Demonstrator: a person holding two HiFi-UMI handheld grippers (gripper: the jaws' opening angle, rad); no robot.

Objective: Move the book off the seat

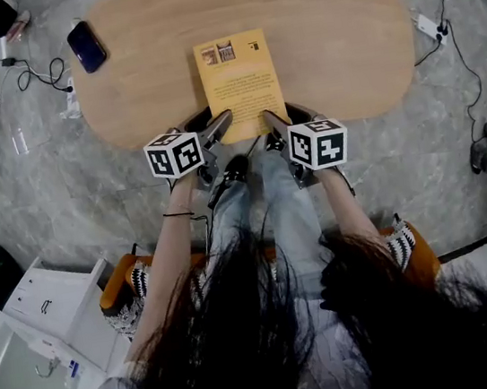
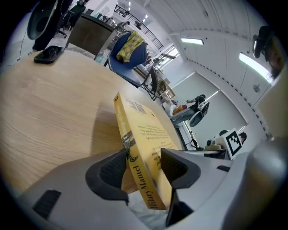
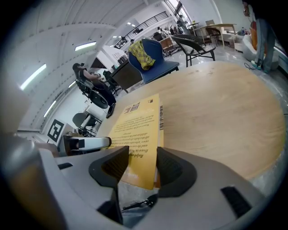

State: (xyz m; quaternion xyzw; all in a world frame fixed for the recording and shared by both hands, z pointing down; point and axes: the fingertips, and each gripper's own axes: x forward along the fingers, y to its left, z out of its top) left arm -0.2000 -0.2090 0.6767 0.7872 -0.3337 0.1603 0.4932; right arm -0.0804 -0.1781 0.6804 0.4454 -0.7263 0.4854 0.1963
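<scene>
Two grippers clamp the near end of the book. The left gripper [image 2: 143,164] has its jaws closed on the near left corner, by the spine. The right gripper [image 3: 140,162] has its jaws closed on the near right corner. The yellow book [image 1: 240,81] sits at the middle of the table's near edge, printed cover up, its near end sticking out past that edge above the person's lap [image 1: 272,203]. Whether it rests fully on the wood is unclear. The wooden table [image 1: 337,30] also carries a dark phone [image 1: 86,46] near its far left edge, well apart from the book. Cables [image 1: 35,71] trail on the grey floor [image 1: 72,197].
</scene>
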